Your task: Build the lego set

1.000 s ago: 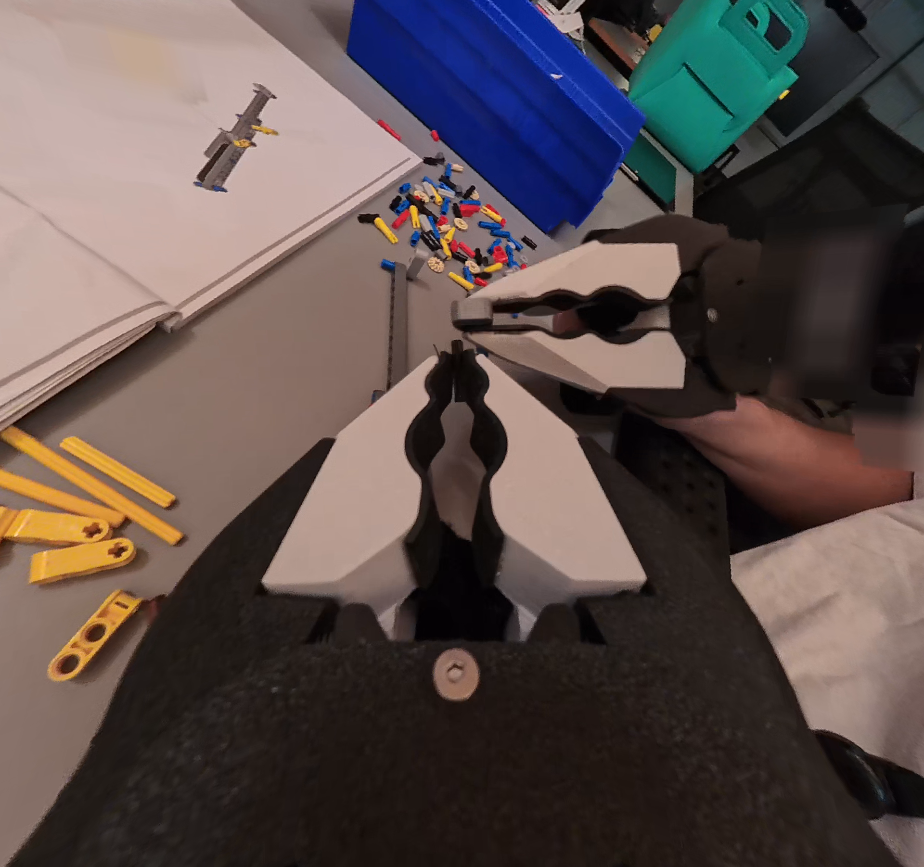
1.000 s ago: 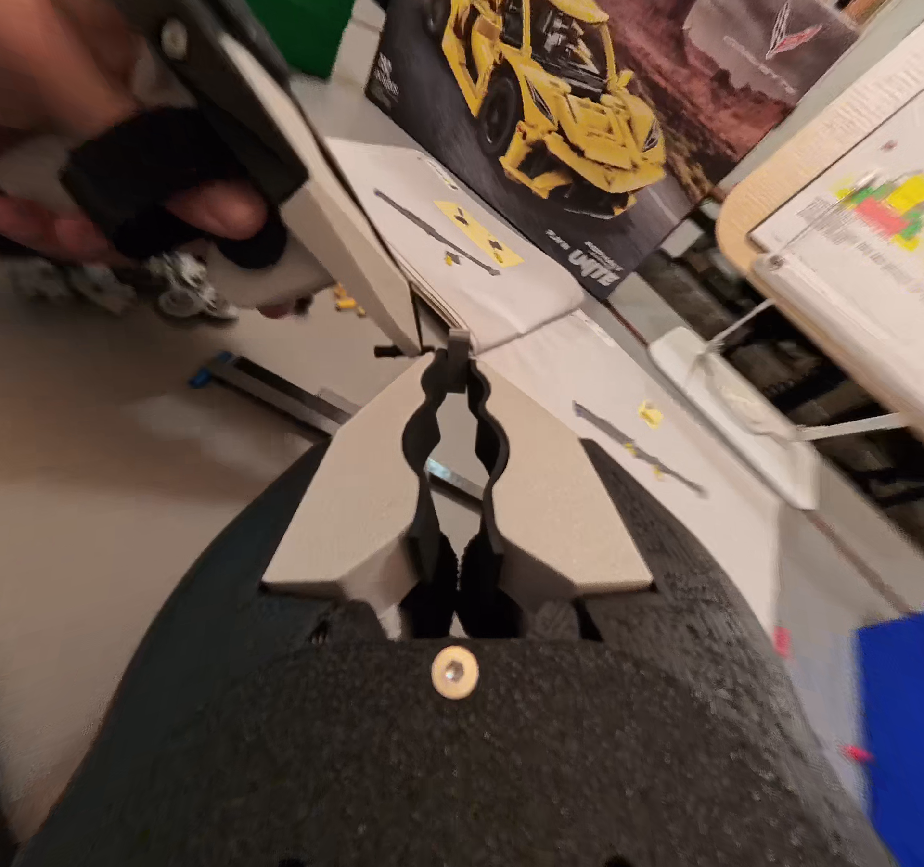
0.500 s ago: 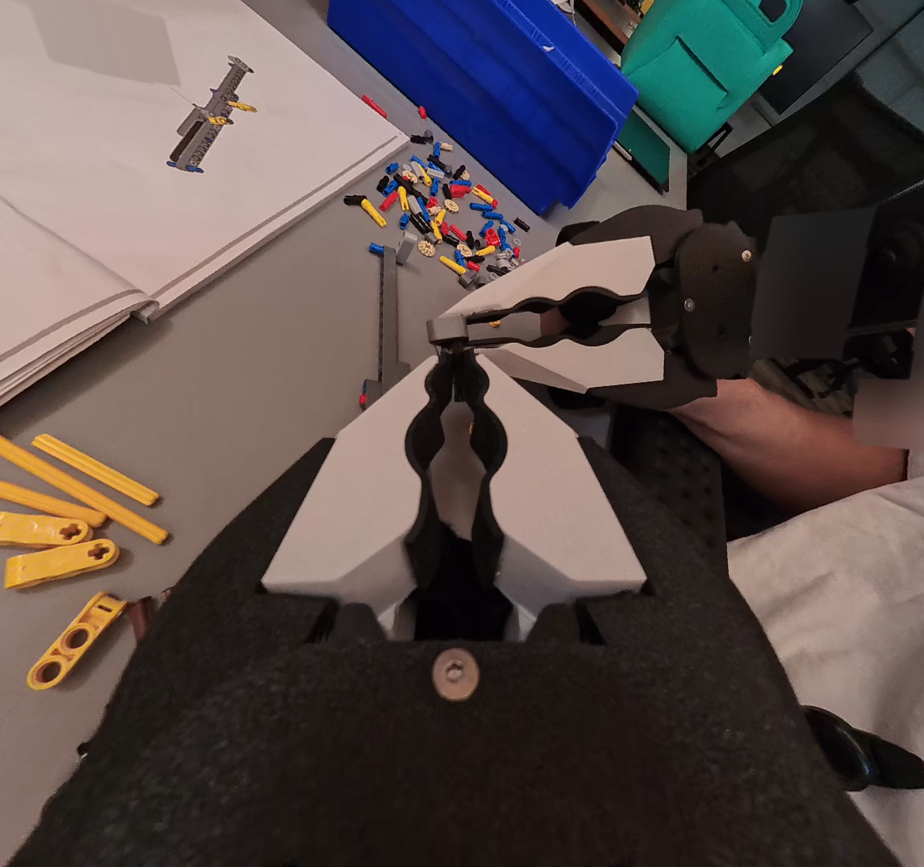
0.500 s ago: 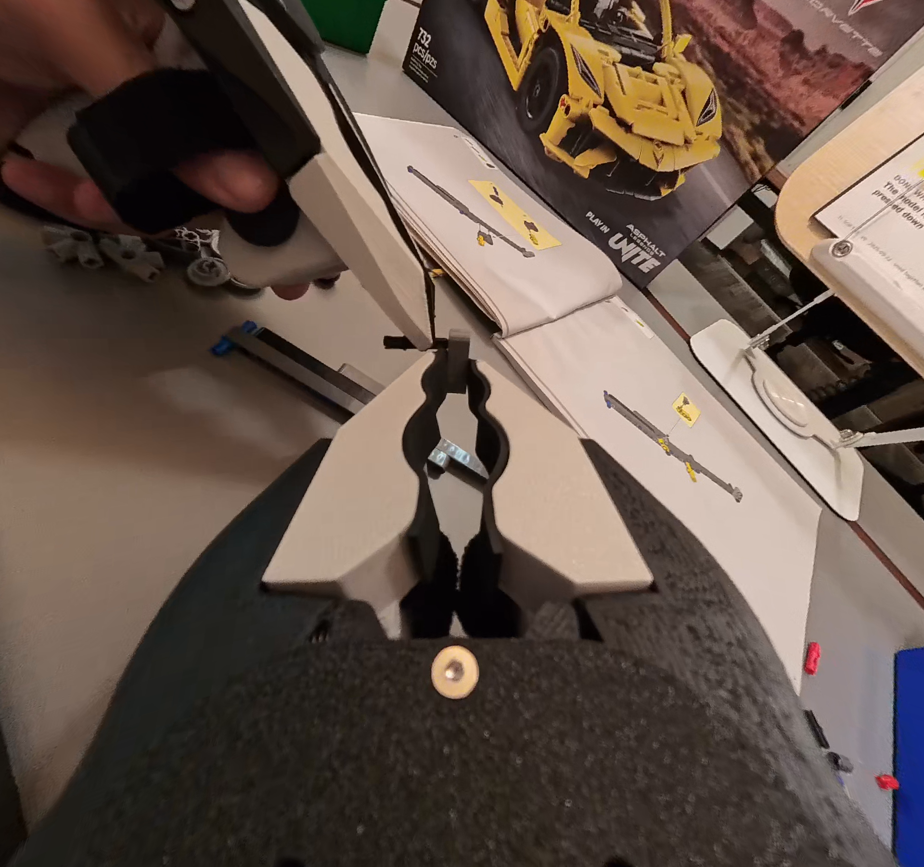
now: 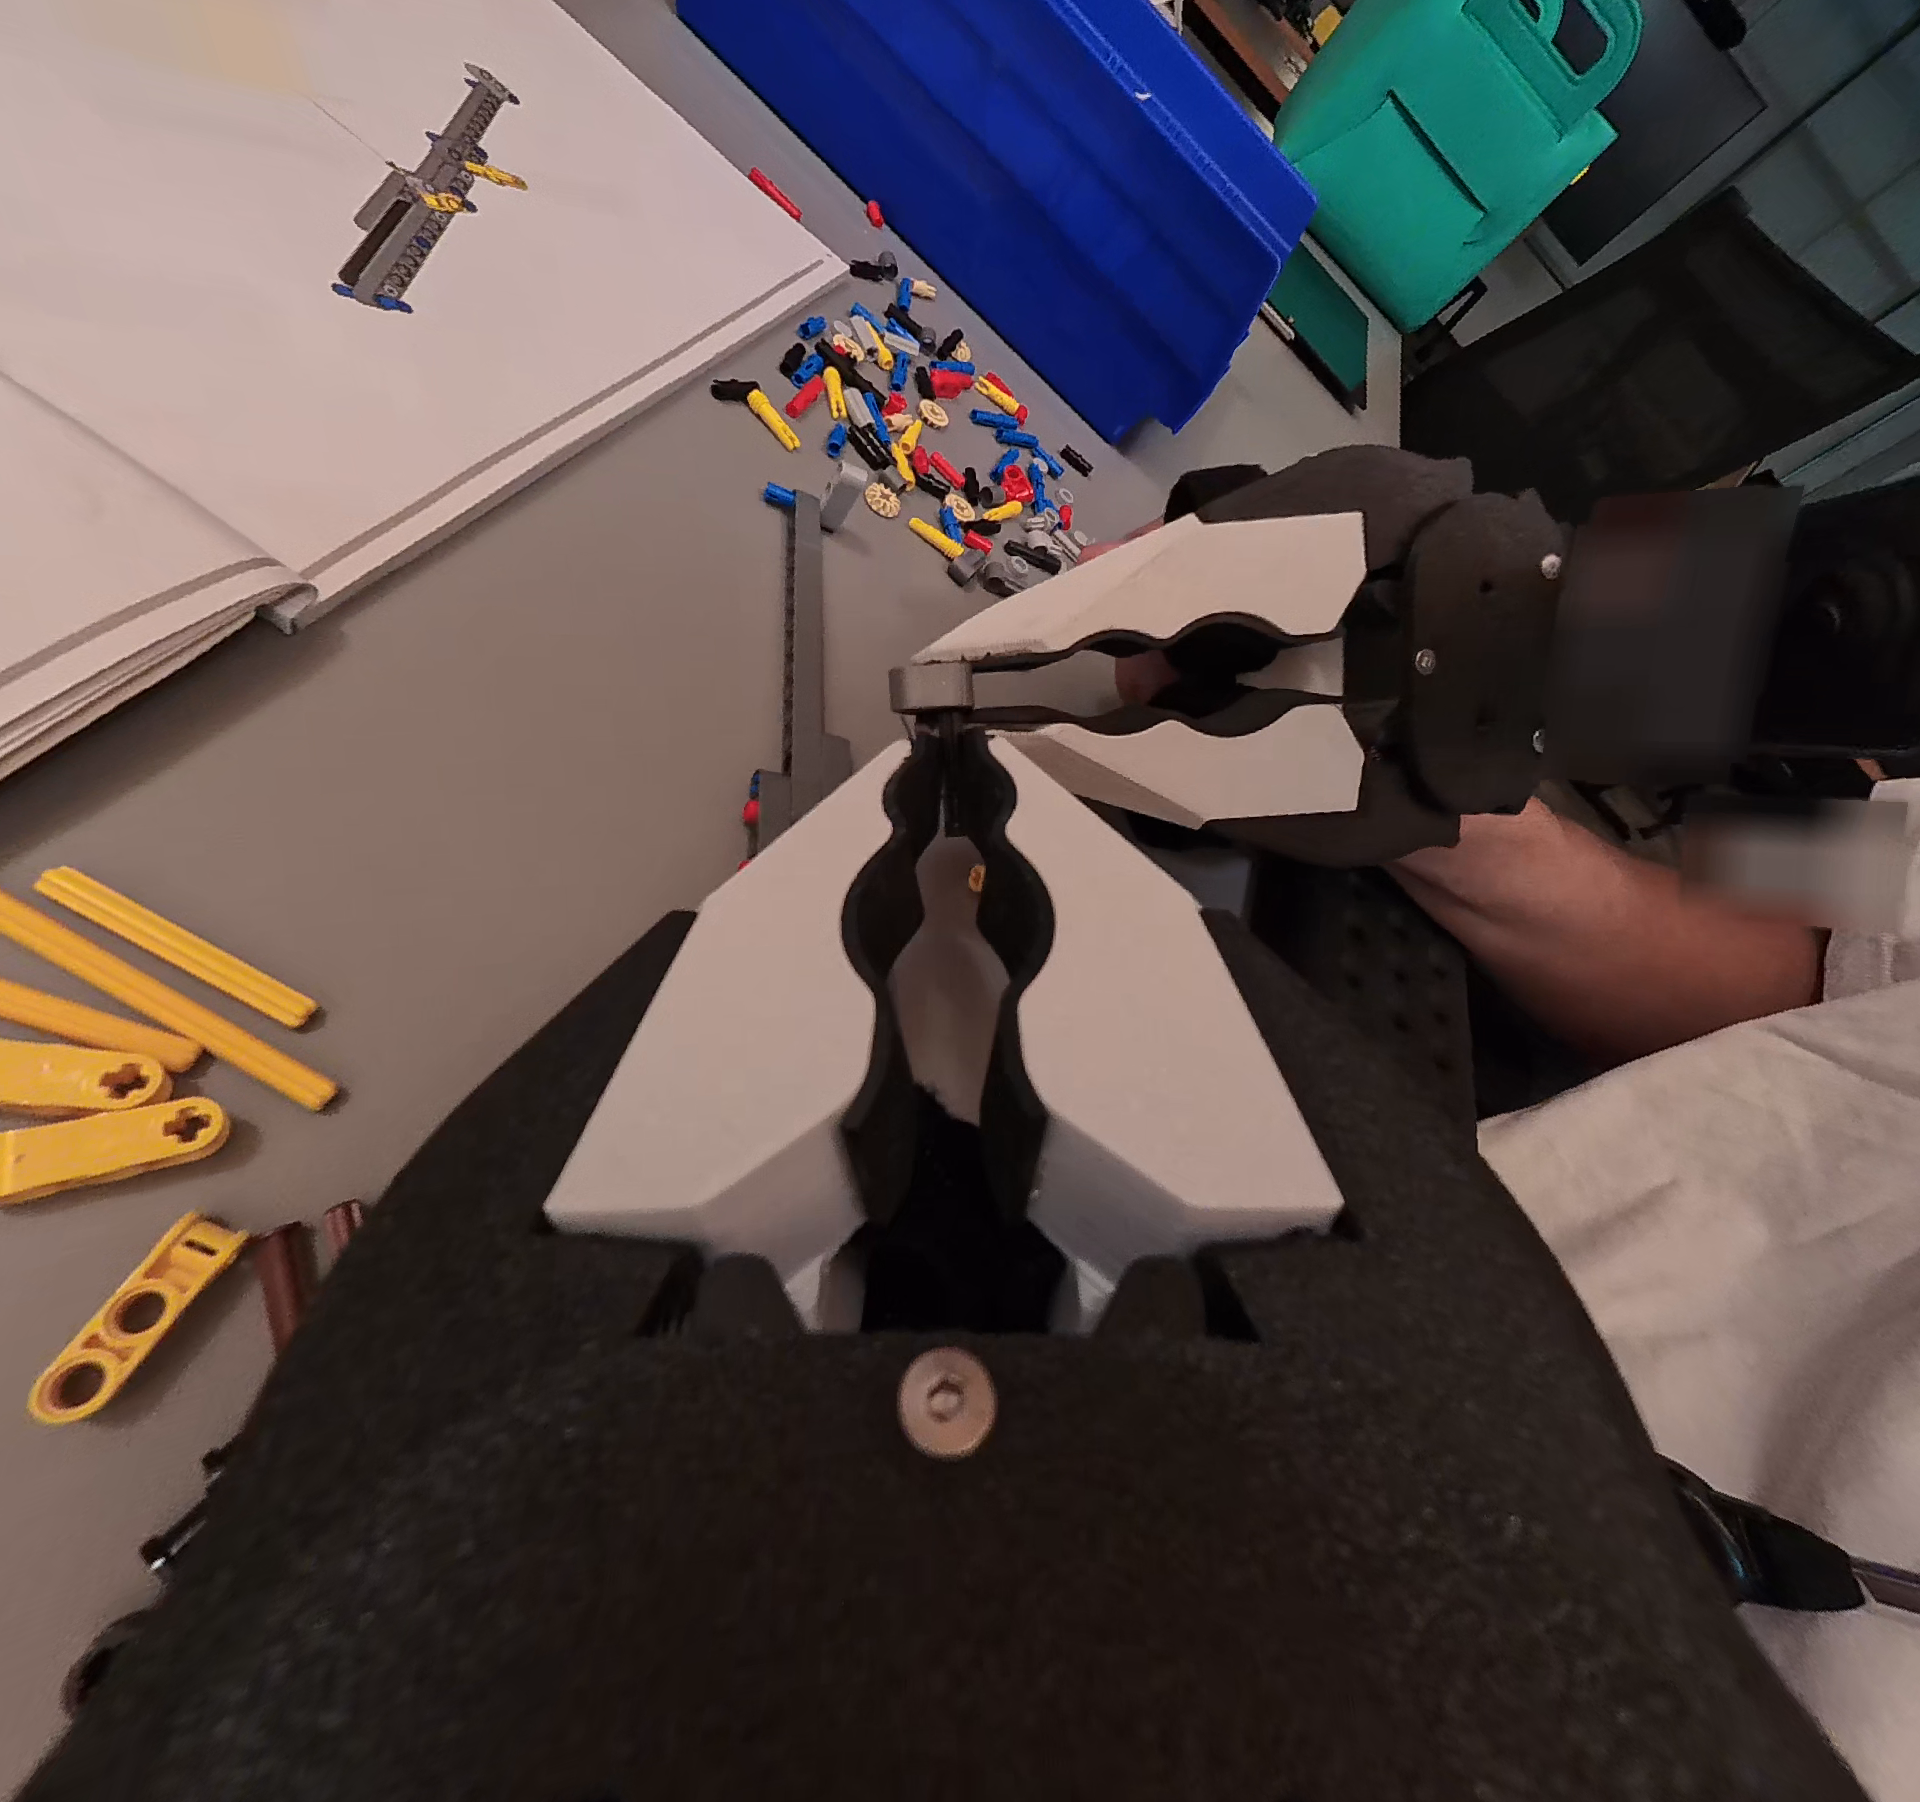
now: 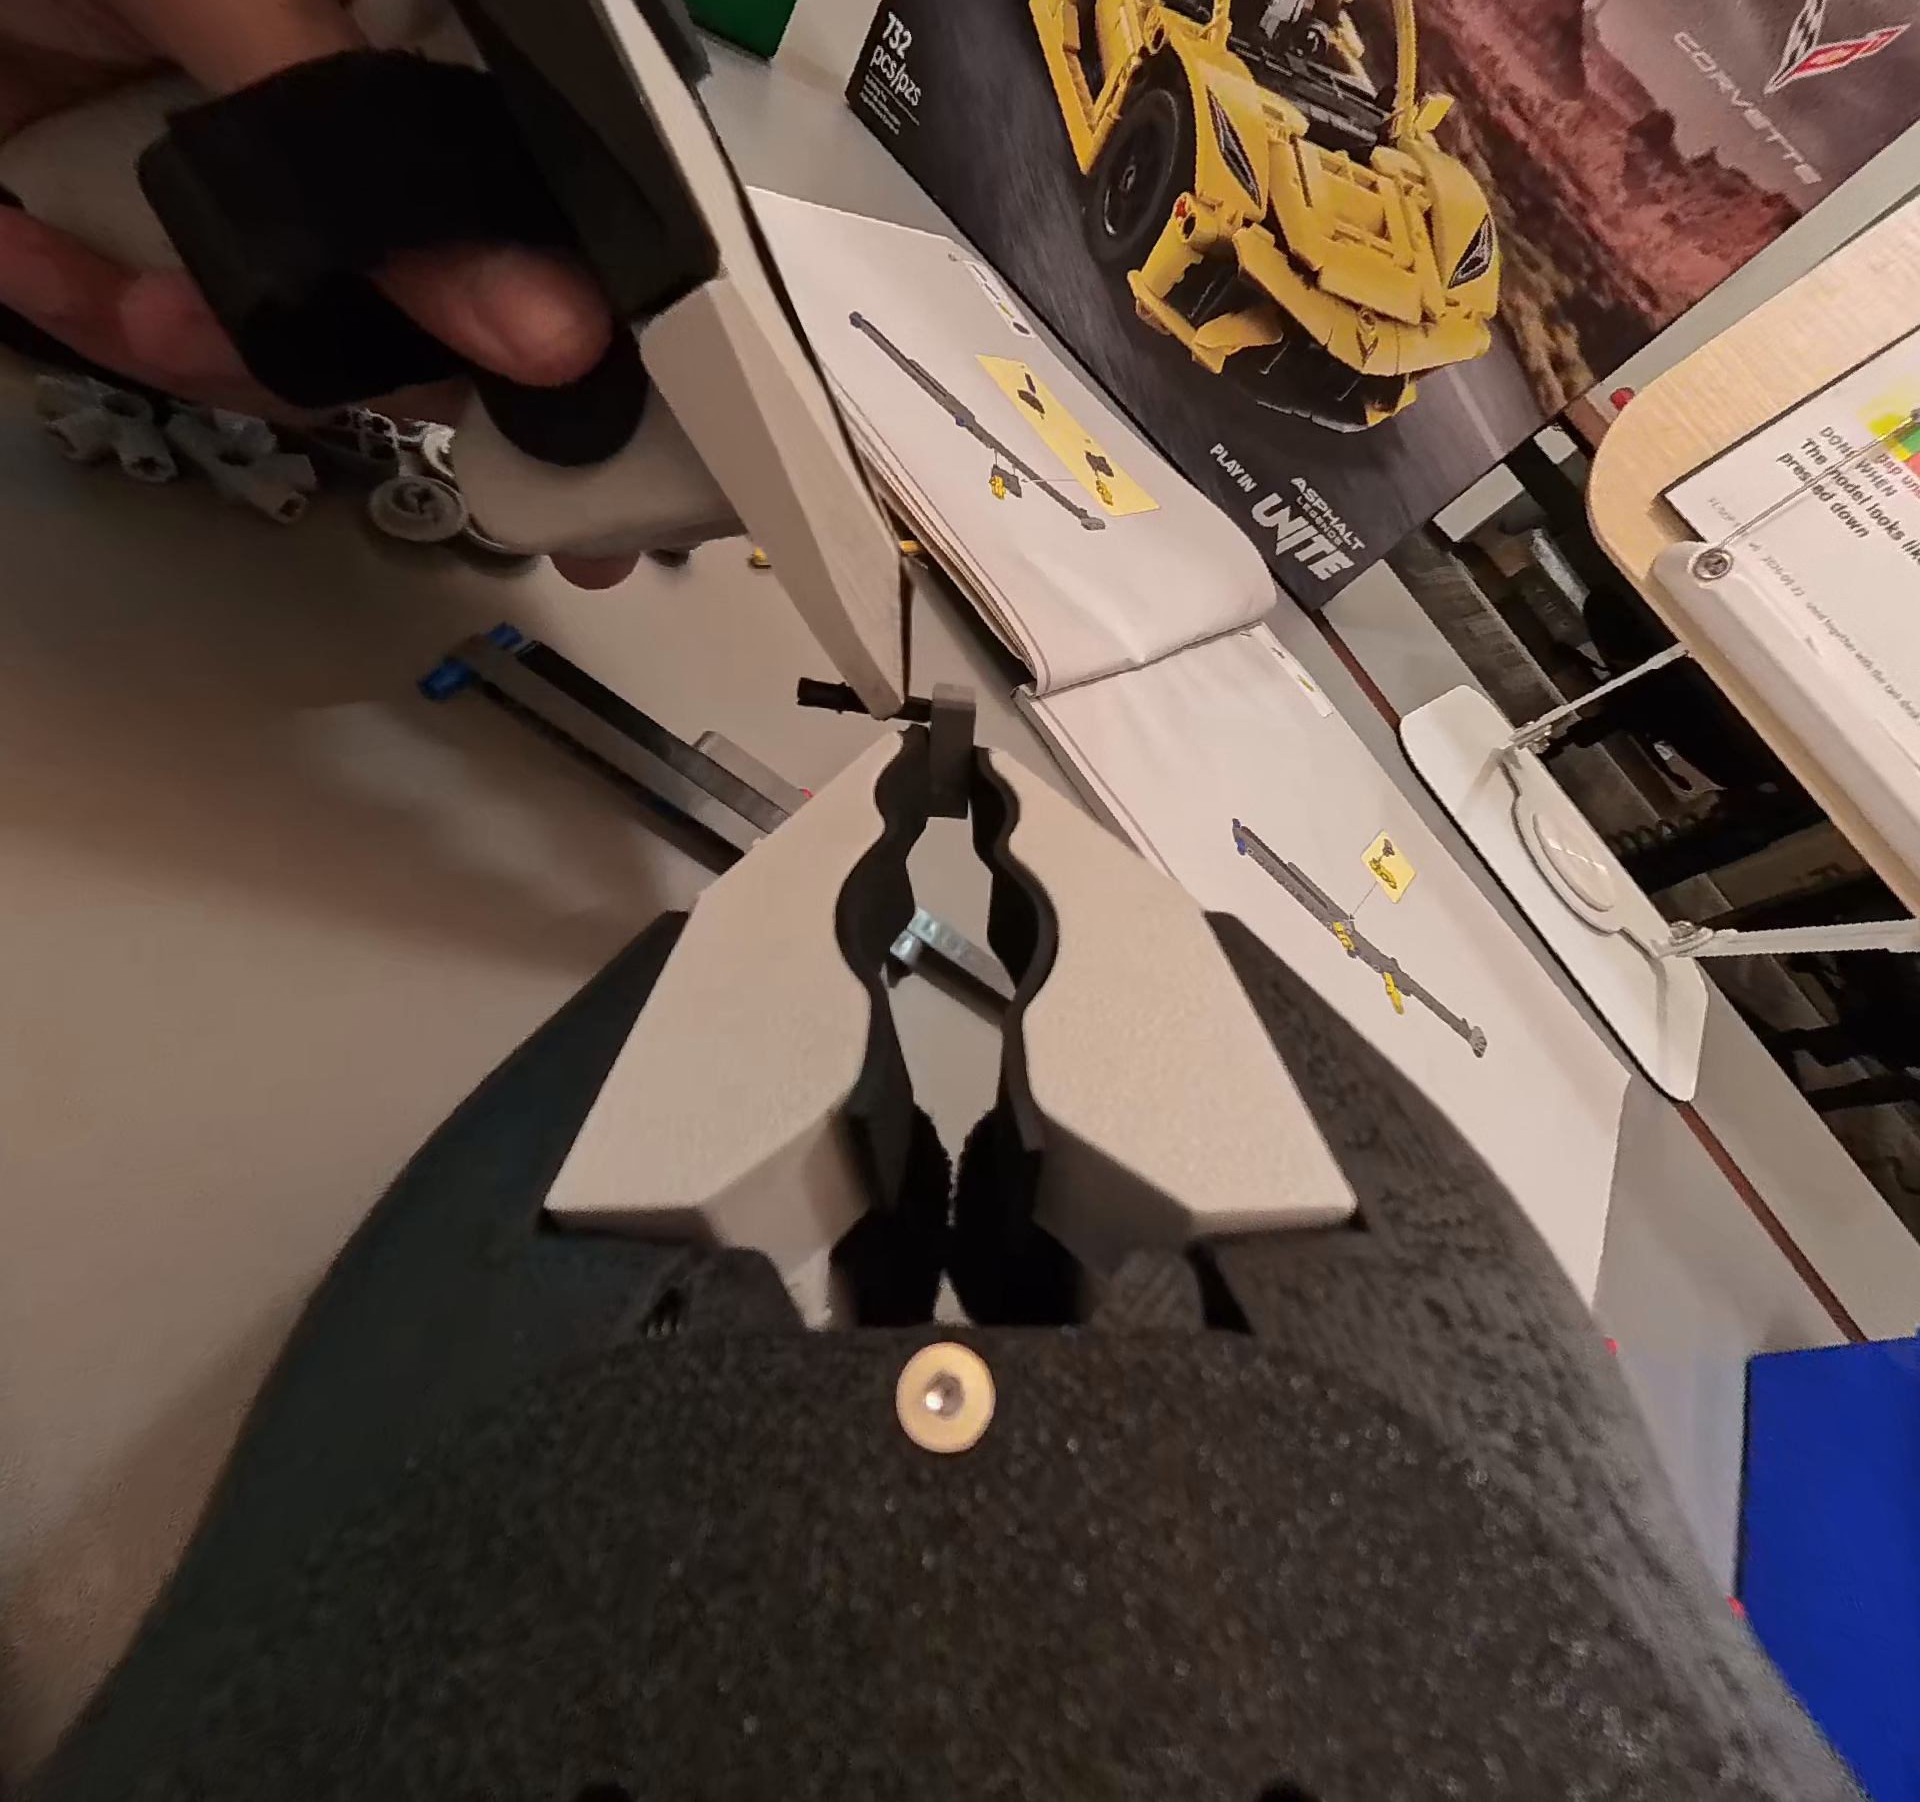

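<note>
Above the tabletop's near edge, the left gripper point(image 5: 948, 765) pinches a black pin point(image 5: 950, 778) against a small grey connector point(image 5: 928, 688) clamped in the right gripper point(image 5: 935, 687), so pressing the pin squarely into its hole likely comes next.

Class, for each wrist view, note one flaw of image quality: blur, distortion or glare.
Left wrist view: wide-angle bending curves the open white instruction booklet and the blue plastic bin; focus is mostly sharp. Right wrist view: the grey table and long grey beam at left are smeared, while the yellow-car box stays clearer.
</note>
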Demonstrator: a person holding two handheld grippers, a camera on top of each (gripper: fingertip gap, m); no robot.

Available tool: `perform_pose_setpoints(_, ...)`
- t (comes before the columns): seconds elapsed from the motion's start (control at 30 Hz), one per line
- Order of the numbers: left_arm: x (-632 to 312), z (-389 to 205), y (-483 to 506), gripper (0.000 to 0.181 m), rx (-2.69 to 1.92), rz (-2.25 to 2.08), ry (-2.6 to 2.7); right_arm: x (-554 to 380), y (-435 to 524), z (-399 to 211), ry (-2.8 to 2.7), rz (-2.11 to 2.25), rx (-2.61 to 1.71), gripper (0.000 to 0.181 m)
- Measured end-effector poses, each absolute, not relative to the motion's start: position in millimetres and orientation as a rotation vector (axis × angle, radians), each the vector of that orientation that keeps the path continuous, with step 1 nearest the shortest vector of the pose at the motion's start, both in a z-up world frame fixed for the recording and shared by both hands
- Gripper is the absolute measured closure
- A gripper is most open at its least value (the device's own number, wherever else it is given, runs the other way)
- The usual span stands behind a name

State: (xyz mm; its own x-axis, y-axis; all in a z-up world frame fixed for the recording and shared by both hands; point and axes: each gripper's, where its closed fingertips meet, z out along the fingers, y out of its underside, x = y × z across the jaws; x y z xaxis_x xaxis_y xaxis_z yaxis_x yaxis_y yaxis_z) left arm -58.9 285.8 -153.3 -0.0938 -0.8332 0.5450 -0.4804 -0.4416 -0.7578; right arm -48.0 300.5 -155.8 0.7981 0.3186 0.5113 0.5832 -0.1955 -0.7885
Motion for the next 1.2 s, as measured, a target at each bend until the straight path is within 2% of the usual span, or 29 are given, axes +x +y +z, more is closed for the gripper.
perform_pose_setpoints(0.27, -58, -162, 288, 0.178, -1.852, -1.387, 1.493, -46, 302, -162, -0.776, -0.448, -1.814, 0.174)
perform_pose_setpoints(0.53, -58, -157, 287, 0.179, -1.843, -1.444, 1.474, -49, 299, -159, -0.560, -0.070, -1.885, 0.174)
perform_pose_setpoints(1.2, -60, -164, 288, 0.179, -1.875, -1.404, 1.505, -46, 302, -168, -0.739, -0.358, -1.855, 0.174)
